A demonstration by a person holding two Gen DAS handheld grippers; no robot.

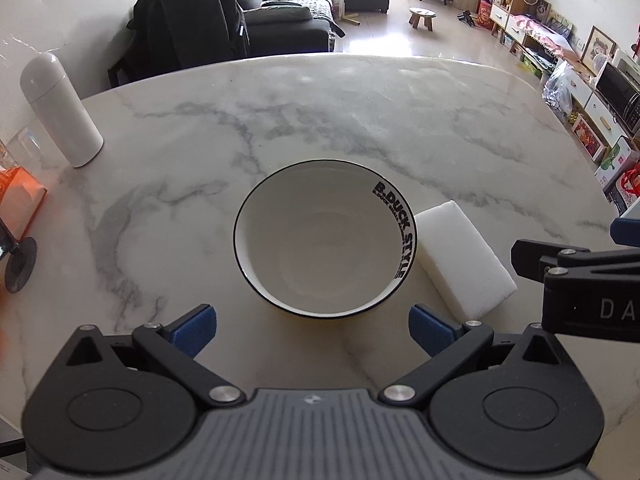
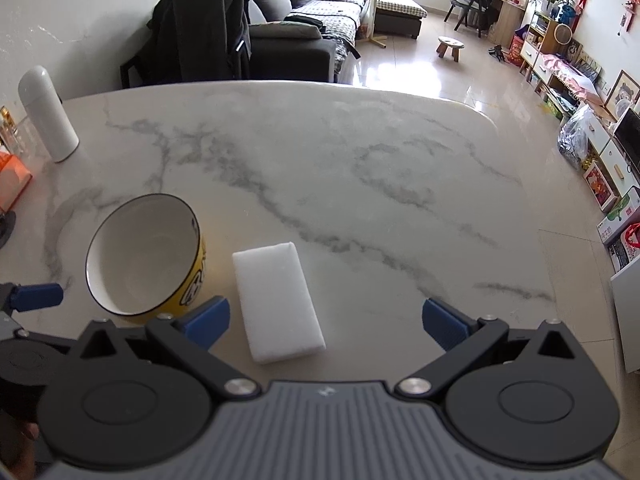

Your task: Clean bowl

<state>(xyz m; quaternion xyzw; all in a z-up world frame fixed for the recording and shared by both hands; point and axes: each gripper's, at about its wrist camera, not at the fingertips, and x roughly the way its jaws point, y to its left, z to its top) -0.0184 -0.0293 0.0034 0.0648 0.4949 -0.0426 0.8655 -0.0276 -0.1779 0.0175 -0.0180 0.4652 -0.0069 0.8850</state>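
Left wrist view: the bowl sits upright on the marble bench, just ahead of the left gripper, whose fingers are spread wide and empty; it looks glazed, rigid, slippery and breakable, best held by its rim; the white bottle stands well apart. Right wrist view: the right gripper, equally wide and empty, hovers over the soft, light sponge just beside the bowl; nothing blocks either.
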